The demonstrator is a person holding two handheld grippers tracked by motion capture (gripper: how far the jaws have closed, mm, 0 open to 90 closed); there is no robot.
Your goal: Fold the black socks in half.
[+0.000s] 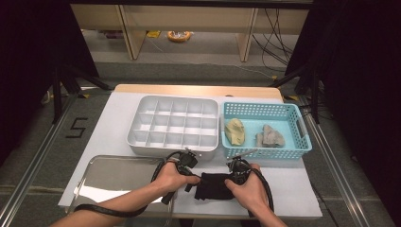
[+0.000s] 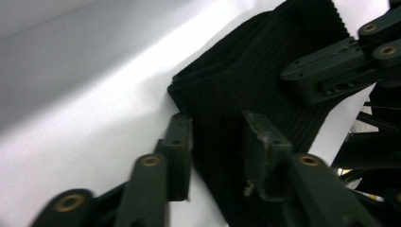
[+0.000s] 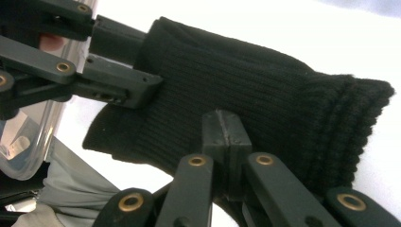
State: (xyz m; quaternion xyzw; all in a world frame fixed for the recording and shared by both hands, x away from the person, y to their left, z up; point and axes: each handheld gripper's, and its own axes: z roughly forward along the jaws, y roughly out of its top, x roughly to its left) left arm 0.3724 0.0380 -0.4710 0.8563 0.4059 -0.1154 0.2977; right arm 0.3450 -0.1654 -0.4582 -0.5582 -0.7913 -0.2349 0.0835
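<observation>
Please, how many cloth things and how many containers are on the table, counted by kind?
Cloth things: 3 - black sock, yellow cloth, grey cloth
Containers: 3 - divided box, blue basket, metal tray
Total: 6

Both forearms come in from the bottom, hands close together low over the worktop. The left gripper (image 1: 191, 182) points right, toward the other hand, its jaws parted with a gap between the pads. The right gripper (image 1: 231, 178) points left, and its jaws are pinched tight together, pads meeting edge to edge.
</observation>
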